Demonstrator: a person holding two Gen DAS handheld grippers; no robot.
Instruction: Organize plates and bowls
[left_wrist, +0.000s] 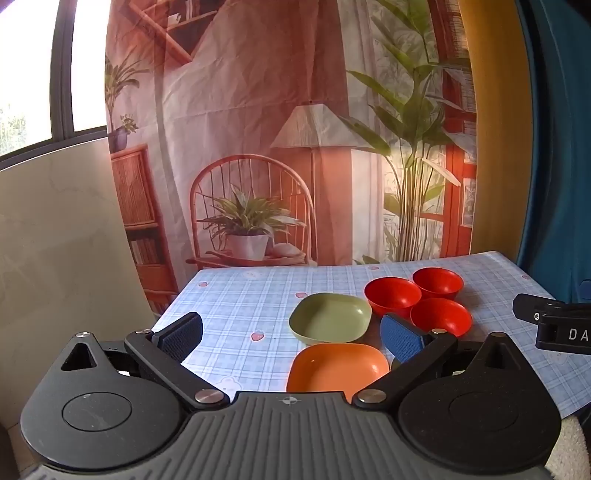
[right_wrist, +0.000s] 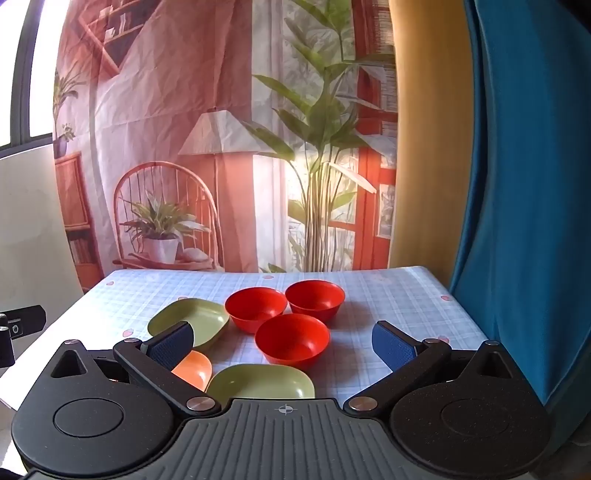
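Three red bowls stand close together on the checked tablecloth: a far left bowl (right_wrist: 255, 308), a far right bowl (right_wrist: 314, 298) and a near bowl (right_wrist: 291, 340). A green plate (right_wrist: 188, 320) lies to their left, a second green plate (right_wrist: 261, 381) nearest the right camera, and an orange plate (right_wrist: 193, 368) between them. In the left wrist view I see the green plate (left_wrist: 330, 322), the orange plate (left_wrist: 337, 366) and the red bowls (left_wrist: 392, 296). My left gripper (left_wrist: 291, 334) hovers open over the table's near left part. My right gripper (right_wrist: 282, 345) hangs open above the dishes, touching none.
The table (right_wrist: 406, 295) with its blue checked cloth ends at a printed backdrop (right_wrist: 221, 147) behind. A blue curtain (right_wrist: 524, 221) hangs on the right. A pale wall panel (left_wrist: 55, 258) stands at the left. The right tool's black body (left_wrist: 554, 325) shows at the left view's right edge.
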